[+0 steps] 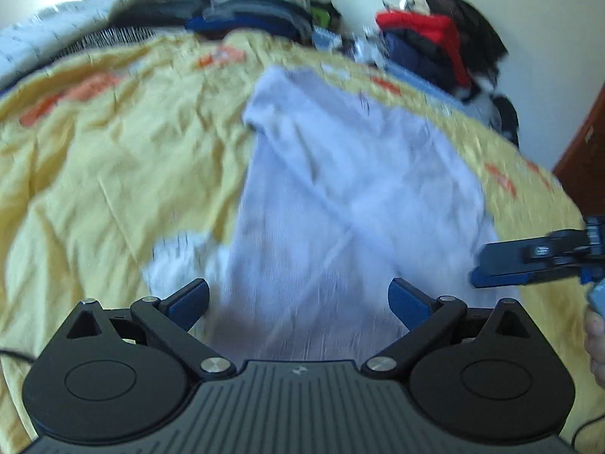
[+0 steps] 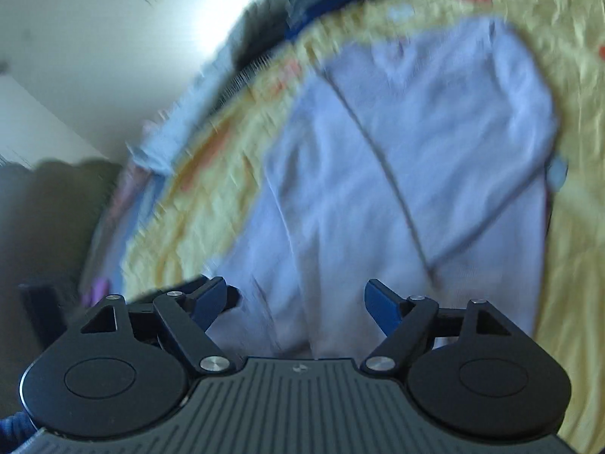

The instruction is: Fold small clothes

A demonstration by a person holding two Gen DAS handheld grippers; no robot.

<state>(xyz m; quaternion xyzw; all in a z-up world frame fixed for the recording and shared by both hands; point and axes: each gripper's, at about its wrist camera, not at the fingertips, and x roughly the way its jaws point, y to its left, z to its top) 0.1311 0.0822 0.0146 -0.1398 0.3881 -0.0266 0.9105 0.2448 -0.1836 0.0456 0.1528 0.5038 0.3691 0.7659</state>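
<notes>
A bed under a yellow cover (image 1: 113, 174) carries heaped dark and red clothes (image 1: 419, 43) along its far edge and, at the centre, a pale lilac top (image 1: 340, 174) lying flat with its sides apparently already turned inward, though blur hides the detail. The lengthwise folds thus seem done, leaving the crosswise fold and stowing. Left tongs (image 1: 298, 299) and right tongs (image 2: 298, 302) hover over the near hem, both spread wide and holding nothing.
</notes>
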